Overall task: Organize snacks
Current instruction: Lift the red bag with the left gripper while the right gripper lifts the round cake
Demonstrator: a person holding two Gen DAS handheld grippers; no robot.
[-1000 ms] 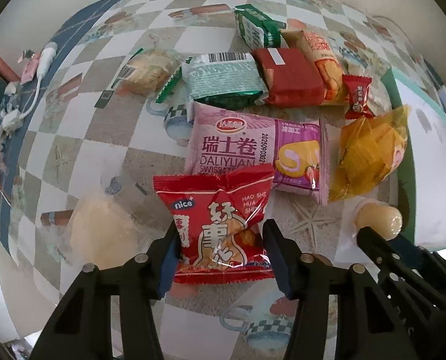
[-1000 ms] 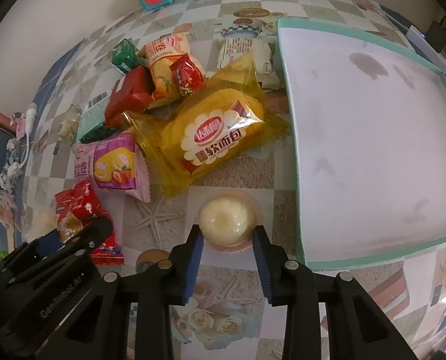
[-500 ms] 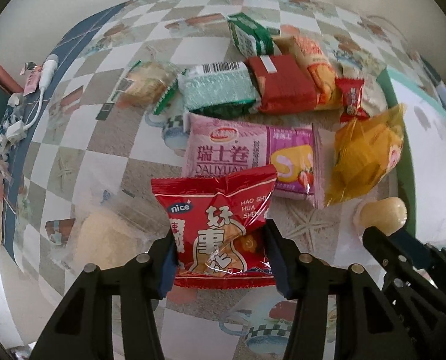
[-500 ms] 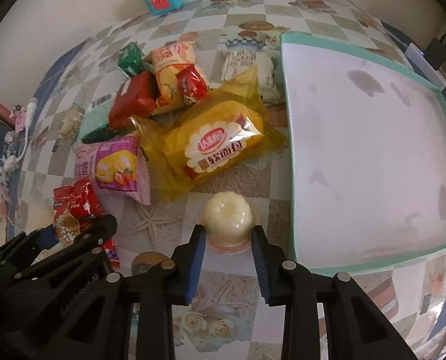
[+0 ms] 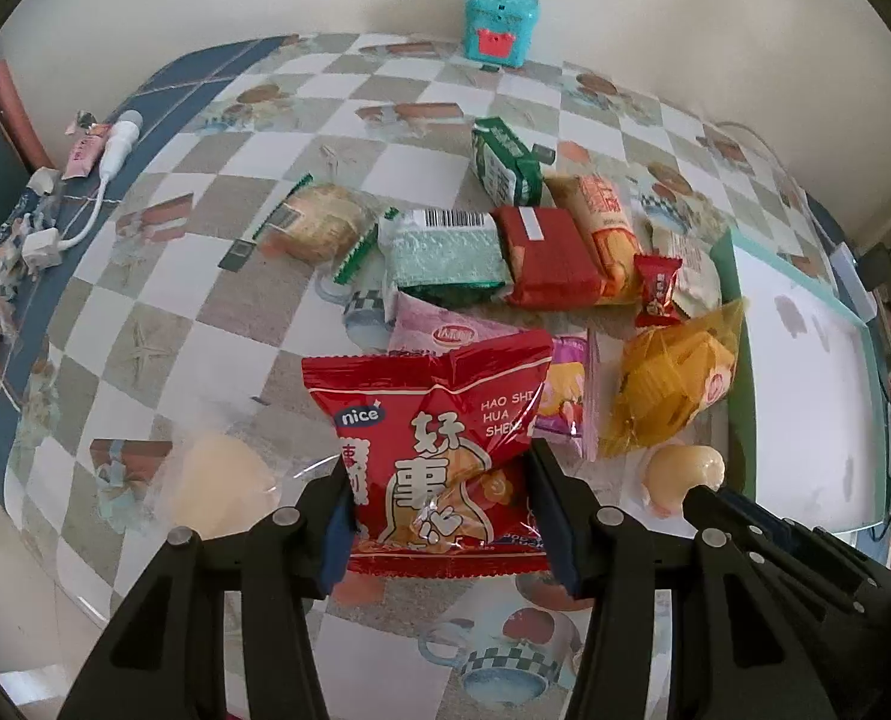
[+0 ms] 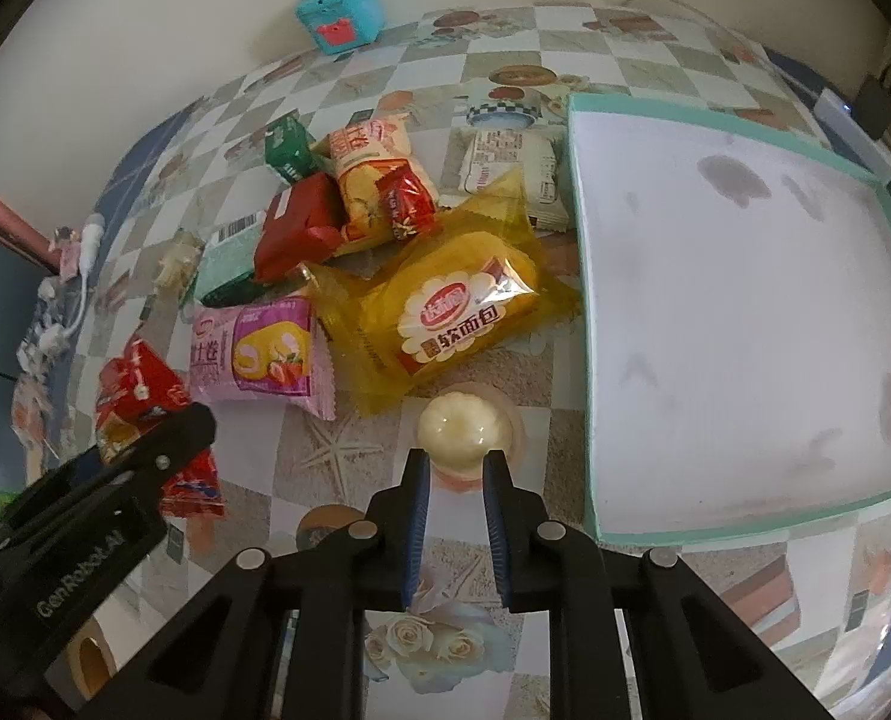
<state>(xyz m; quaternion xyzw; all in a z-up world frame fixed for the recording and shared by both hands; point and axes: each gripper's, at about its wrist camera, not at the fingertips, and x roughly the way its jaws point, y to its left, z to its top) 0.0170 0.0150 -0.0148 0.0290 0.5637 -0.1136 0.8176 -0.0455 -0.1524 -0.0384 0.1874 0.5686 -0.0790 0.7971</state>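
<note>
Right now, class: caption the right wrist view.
Right tool shut on jelly cup beside the empty teal tray.

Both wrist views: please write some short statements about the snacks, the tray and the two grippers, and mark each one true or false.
1. The left gripper holds the red peanut bag between its fingers. True.
2. The right gripper stands wide open over a bare patch of table. False: its fingers are closed on the pale jelly cup.
3. The white tray with the teal rim holds several snacks. False: no snack lies in the part of it that shows.
4. The yellow bread pack lies on the table beside the tray. True.
5. The small red candy lies inside the tray. False: it rests among the packets on the table.
</note>
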